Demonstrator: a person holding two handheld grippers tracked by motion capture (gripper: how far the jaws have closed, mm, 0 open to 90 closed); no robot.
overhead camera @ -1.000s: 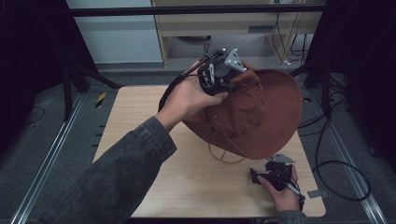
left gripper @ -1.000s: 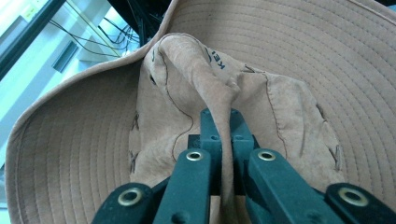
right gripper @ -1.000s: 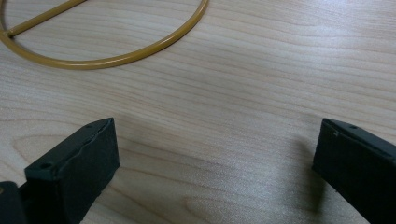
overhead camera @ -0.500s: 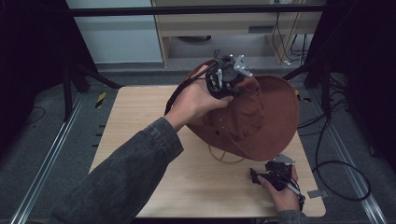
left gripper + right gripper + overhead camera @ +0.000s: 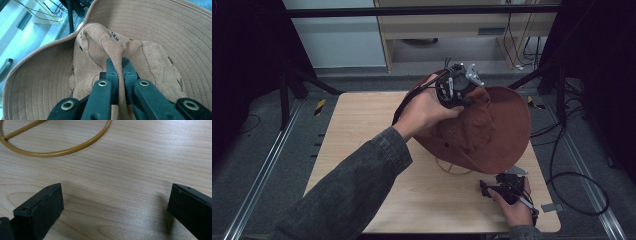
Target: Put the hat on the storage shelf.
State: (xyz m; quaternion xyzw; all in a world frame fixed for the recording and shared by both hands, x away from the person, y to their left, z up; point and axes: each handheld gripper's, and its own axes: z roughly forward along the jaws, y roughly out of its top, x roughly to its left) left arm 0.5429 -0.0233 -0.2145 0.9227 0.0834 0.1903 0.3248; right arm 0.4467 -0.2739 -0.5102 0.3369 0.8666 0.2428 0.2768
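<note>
We are gripping the hat with our left gripper: its fingers are closing tight on a raised fold of the brown crown, pinching the soft suede between them. In the left gripper view that fold is standing up between the two black fingers, with the stitched brim curving round behind it and some printed letters showing on the crown, too partial to read.

From the high view, the hat is sitting over the far right part of the worktop, tilted, with its brim spreading toward the right edge. Our left hand is reaching in across the worktop, sleeve trailing to the bottom left.

A thin tan cord is looping out from under the near edge of the brim and lying on the wood. In the right gripper view it is showing as a yellowish ring on the grain.

We are resting our right gripper low on the near right corner of the worktop, well apart from the hat. Its fingers are standing wide apart, holding nothing, with bare wood between them.
</note>
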